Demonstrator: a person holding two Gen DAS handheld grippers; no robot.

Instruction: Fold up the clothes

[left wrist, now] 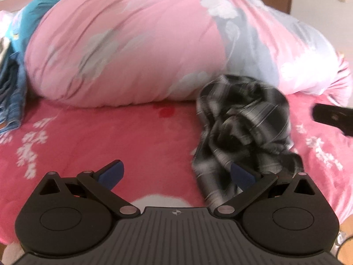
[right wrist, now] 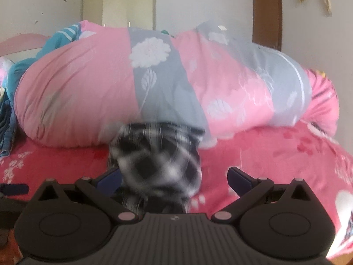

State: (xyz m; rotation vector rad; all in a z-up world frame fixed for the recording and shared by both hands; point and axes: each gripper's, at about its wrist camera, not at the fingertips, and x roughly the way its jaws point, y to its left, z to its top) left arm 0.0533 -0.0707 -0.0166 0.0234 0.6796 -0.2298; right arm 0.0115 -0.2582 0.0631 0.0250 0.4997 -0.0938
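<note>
Left gripper (left wrist: 176,174) spread wide, nothing held | right gripper (right wrist: 174,176) likewise, empty | shirt (left wrist: 242,132) crumpled on bed (left wrist: 88,137) | folding judged not yet begun

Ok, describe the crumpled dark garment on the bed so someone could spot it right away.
Find the big rolled pink and grey floral quilt on the pink bedspread. In front of it lies the black and white plaid garment, crumpled; it is the only dark, checked fabric there.

The crumpled black-and-white plaid garment (right wrist: 157,165) is motion-blurred in the right wrist view, its lower part hidden behind the gripper body.
</note>
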